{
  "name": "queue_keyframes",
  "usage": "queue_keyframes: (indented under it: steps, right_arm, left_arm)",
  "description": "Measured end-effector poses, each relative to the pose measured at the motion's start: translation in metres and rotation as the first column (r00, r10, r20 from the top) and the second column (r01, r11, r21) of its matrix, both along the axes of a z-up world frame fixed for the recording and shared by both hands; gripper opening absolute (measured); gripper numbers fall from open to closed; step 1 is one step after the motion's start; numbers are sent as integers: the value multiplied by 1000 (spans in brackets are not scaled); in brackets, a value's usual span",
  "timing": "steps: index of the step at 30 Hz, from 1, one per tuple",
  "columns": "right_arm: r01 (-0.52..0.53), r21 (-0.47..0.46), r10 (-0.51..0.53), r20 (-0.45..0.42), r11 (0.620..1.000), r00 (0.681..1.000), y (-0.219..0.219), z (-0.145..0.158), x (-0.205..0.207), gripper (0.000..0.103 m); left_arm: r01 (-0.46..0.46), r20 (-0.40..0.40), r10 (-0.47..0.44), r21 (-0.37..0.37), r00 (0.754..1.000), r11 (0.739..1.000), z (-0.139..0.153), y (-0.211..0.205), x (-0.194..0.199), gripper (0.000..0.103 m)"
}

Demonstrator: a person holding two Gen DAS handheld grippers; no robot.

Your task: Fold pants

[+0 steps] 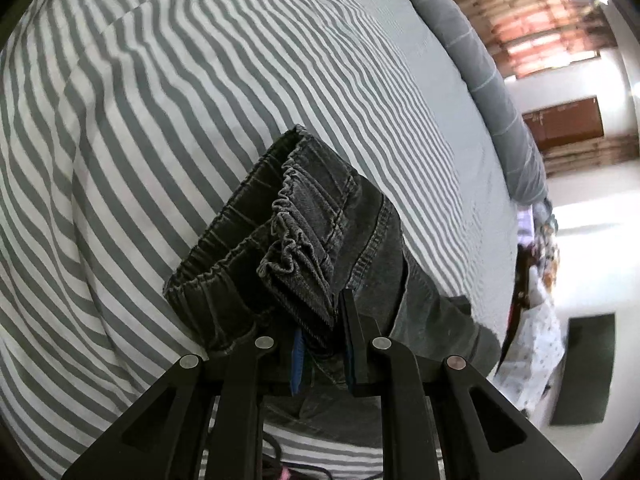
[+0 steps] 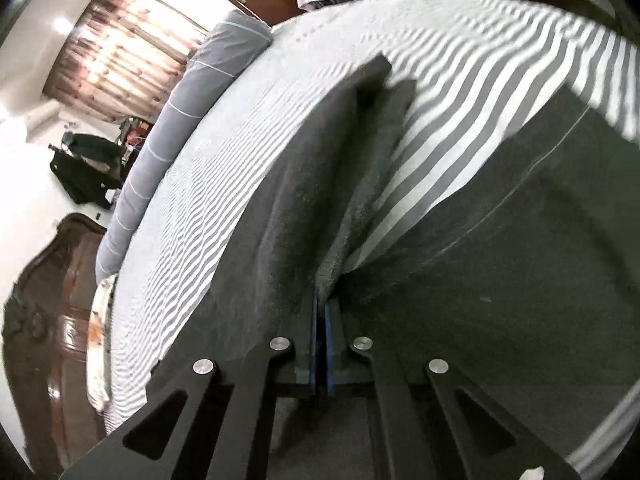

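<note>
Dark pants [image 1: 304, 216] lie on striped bedsheet [image 1: 160, 120], bolster [image 1: 480, 64] alongside

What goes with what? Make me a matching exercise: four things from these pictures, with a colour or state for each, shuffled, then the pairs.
Things:
1. pants
2. bed sheet
3. bolster
4. right gripper

States:
A. plain grey, along the bed's edge
B. shut on dark cloth
C. dark denim, gathered elastic waistband
D. grey and white stripes

Pairs: 1-C, 2-D, 3-A, 4-B
</note>
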State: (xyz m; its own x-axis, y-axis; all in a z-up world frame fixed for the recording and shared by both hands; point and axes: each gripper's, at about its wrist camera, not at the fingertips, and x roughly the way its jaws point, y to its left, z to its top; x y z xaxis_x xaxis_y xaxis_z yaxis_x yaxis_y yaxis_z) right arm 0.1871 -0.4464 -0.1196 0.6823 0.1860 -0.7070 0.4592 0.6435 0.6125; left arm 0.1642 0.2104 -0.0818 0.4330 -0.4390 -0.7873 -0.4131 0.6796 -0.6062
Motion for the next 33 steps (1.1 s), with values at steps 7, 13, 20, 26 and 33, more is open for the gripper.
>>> queue_keyframes:
  steps: [7, 13, 20, 26, 33]
  right_arm:
    - [-22, -129, 19, -21, 991, 1000, 7, 34, -46, 3]
    - [-26, -185, 11, -79, 982, 997, 21, 29, -99, 3]
    - [-28, -170, -1, -169, 985, 986, 26, 1, -126, 3]
    - [-52, -150, 22, -198, 987, 980, 24, -21, -125, 5]
    - [-63, -61, 56, -109, 996, 992, 10, -20, -131, 10]
  left_arm:
    - [151, 23, -154, 95, 988, 984, 19, -7, 9, 16]
    - [278, -7, -282, 198, 959, 940, 14, -8, 8, 16]
    - [315, -78, -305, 211, 949, 925, -15, -1, -13, 16]
    - [337, -75, -330, 304, 941, 891, -15, -12, -16, 17]
    - [352, -42, -363, 361, 931, 863, 5, -26, -26, 24]
